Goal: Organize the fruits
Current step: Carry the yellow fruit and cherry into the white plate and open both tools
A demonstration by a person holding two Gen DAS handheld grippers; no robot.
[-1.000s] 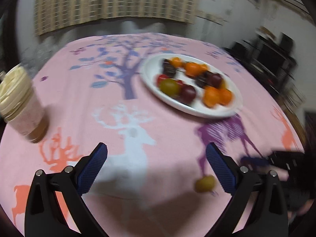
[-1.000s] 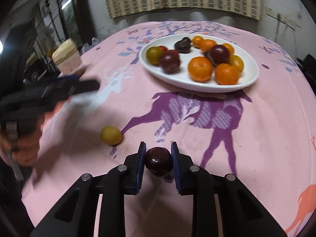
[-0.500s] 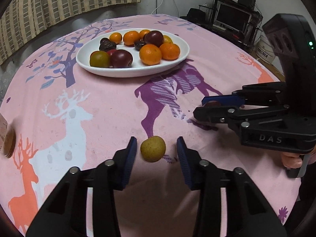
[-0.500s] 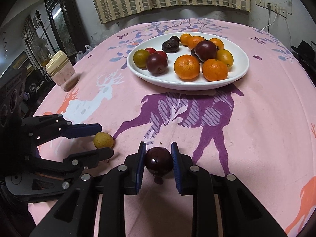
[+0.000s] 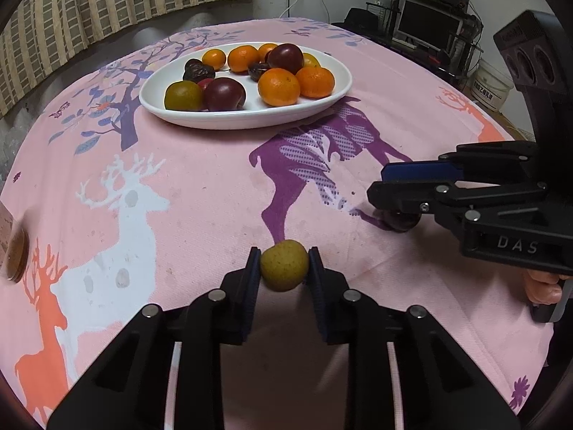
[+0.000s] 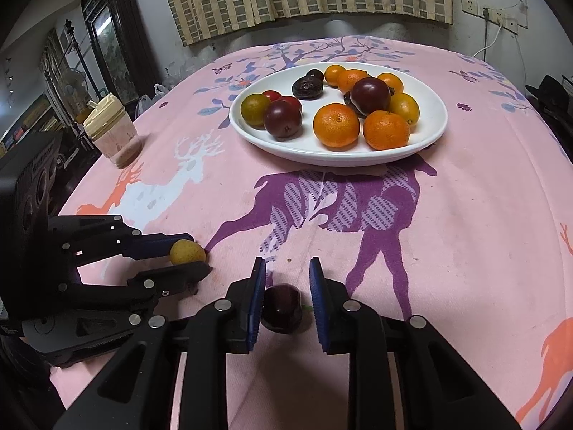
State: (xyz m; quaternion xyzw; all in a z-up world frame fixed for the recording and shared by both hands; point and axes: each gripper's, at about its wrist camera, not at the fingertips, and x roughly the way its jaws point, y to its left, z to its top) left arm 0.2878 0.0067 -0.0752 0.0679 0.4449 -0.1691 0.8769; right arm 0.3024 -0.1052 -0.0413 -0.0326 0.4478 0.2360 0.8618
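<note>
Clamping down, my left gripper (image 5: 283, 268) has just closed from wide open onto the yellow-green fruit (image 5: 284, 264), which sits low on the tablecloth (image 5: 200, 186). Beside it, my right gripper (image 6: 287, 288) still pinches the dark plum (image 6: 282, 309). Both look ready for the white plate (image 5: 333, 96).

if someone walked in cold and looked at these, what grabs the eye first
Probably the white oval plate heaped with oranges and dark plums at the far side of the pink deer-print tablecloth. Next, up close, the left gripper pinching a small yellow-green fruit. Beside it the right gripper straddles a dark plum that sits low between its blue pads, on the cloth.
</note>
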